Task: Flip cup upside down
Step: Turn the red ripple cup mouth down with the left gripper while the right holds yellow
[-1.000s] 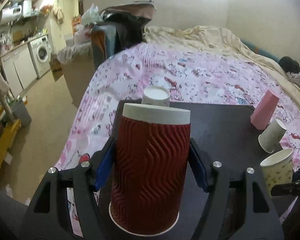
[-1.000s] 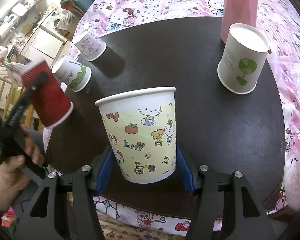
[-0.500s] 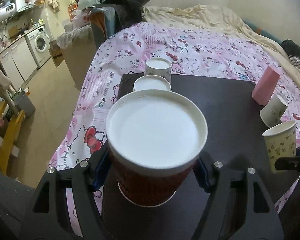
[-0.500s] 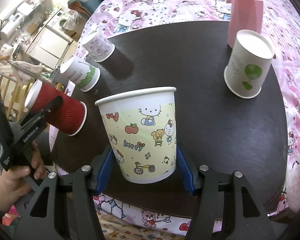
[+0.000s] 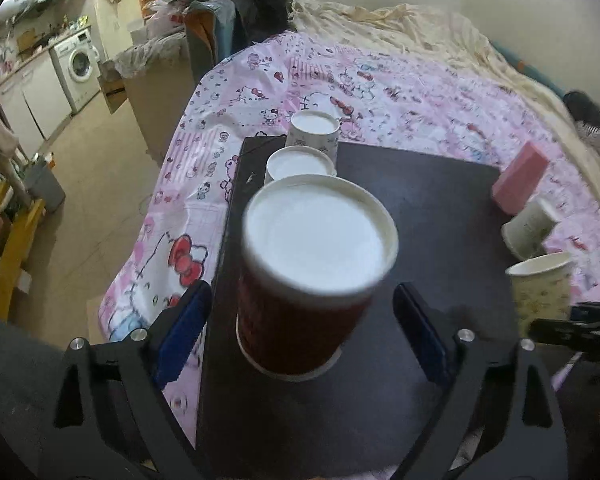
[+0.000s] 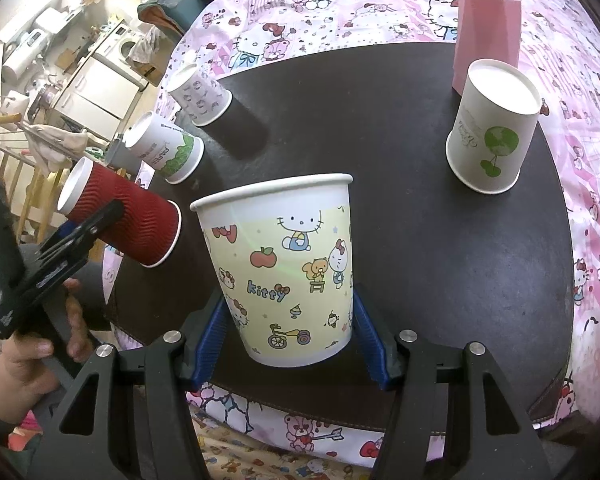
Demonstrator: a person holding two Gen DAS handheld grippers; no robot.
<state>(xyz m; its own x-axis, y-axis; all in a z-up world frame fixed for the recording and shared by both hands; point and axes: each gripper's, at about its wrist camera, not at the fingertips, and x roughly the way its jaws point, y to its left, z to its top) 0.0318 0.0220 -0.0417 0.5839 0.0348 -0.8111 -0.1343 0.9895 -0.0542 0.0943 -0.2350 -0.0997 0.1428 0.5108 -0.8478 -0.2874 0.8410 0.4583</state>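
Dark table (image 6: pixel 440 240) on a Hello Kitty bedspread (image 5: pixel 340 76). Our left gripper (image 5: pixel 300 336) has let go: its fingers now stand apart beside the red cup (image 5: pixel 304 280), set rim-down on the table. Only the right view shows our right gripper (image 6: pixel 290 340) fingers clamped on the upright kitty cup (image 6: pixel 288 272).

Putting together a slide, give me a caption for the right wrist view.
Right gripper holds an upright Hello Kitty cup over the dark table; five cups stand inverted.
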